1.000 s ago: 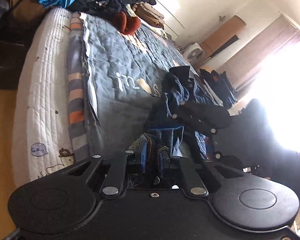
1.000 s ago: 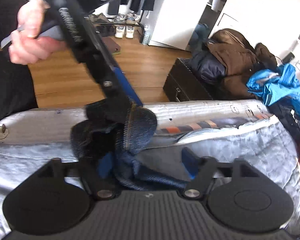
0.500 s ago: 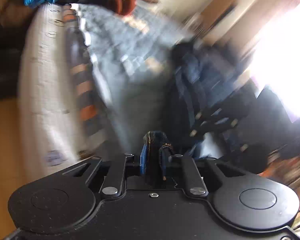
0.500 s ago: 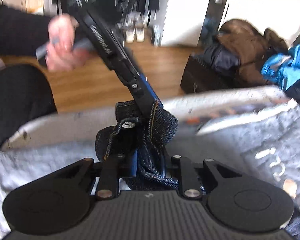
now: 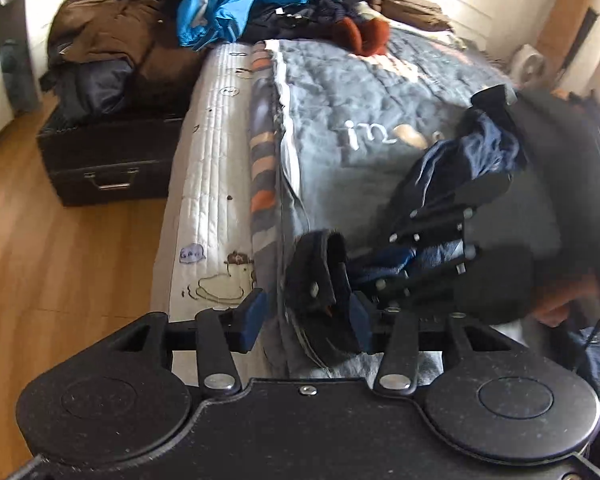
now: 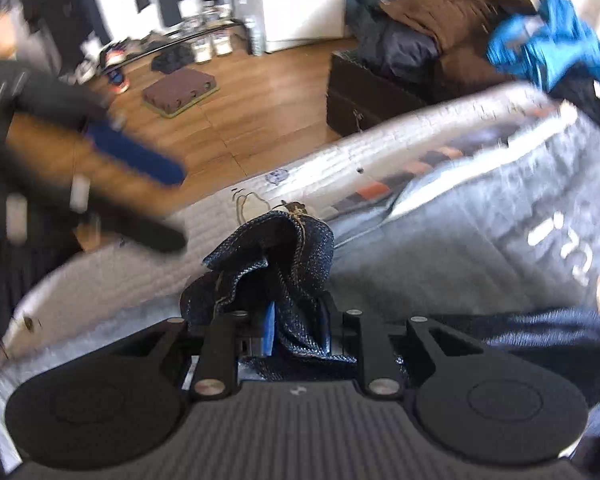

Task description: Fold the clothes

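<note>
My right claw pinches the bunched denim jeans so the handover holds, while my left claw, jaws just opening, seems, through blur, to let go.

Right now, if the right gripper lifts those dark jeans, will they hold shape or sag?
Likely sag: the dark jeans bunch in soft folds above the right gripper. Probably heavyish, being thick stitched denim. Slipping seems unlikely, with the cloth pinched between its fingers.

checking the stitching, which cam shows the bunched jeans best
The right wrist view: the jeans sit centred and sharp, orange stitching visible, pinched in the right claw. The left wrist view shows them darker, blurred and partly hidden behind that claw.
</note>
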Action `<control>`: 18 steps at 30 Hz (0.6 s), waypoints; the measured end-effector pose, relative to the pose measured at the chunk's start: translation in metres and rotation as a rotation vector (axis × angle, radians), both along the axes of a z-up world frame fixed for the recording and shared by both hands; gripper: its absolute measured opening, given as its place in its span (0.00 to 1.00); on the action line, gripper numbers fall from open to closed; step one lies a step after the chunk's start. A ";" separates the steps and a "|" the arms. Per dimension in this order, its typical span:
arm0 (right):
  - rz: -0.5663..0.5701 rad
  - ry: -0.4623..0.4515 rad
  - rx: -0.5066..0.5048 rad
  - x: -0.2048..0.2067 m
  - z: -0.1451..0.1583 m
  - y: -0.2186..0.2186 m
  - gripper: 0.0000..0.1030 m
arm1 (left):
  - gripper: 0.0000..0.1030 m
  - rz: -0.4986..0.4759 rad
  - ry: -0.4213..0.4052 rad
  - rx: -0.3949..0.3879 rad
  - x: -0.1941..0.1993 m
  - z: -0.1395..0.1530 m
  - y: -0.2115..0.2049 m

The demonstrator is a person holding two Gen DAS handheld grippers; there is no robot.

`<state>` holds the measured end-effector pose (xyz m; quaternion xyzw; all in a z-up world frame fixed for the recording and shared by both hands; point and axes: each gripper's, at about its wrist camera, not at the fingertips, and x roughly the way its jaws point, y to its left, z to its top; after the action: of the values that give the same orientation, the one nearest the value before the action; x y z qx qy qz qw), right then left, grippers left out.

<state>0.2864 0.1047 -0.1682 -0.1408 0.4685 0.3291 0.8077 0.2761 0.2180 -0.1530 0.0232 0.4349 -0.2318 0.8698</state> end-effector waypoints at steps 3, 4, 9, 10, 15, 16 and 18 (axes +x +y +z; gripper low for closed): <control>-0.071 0.093 0.040 0.015 0.000 -0.004 0.21 | 0.47 0.051 -0.071 0.083 -0.005 -0.008 -0.015; -0.082 0.108 0.045 0.018 0.000 -0.004 0.21 | 0.47 0.063 -0.075 0.102 -0.006 -0.012 -0.019; -0.156 0.176 0.069 0.029 -0.001 -0.005 0.21 | 0.49 0.056 -0.112 0.132 -0.010 -0.021 -0.036; -0.175 0.188 0.075 0.030 -0.002 -0.005 0.21 | 0.50 0.054 -0.131 0.148 -0.011 -0.022 -0.040; -0.267 0.221 0.126 0.037 -0.003 -0.011 0.21 | 0.57 0.076 -0.193 0.219 -0.010 -0.028 -0.052; -0.284 0.224 0.136 0.038 -0.003 -0.012 0.21 | 0.58 0.076 -0.213 0.237 -0.010 -0.031 -0.055; -0.294 0.215 0.136 0.039 -0.003 -0.011 0.21 | 0.56 0.046 -0.306 0.269 -0.014 -0.034 -0.057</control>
<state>0.3252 0.0934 -0.1716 0.0201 0.5441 0.2518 0.8001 0.2620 0.1607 -0.1873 0.1642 0.3253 -0.1453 0.9198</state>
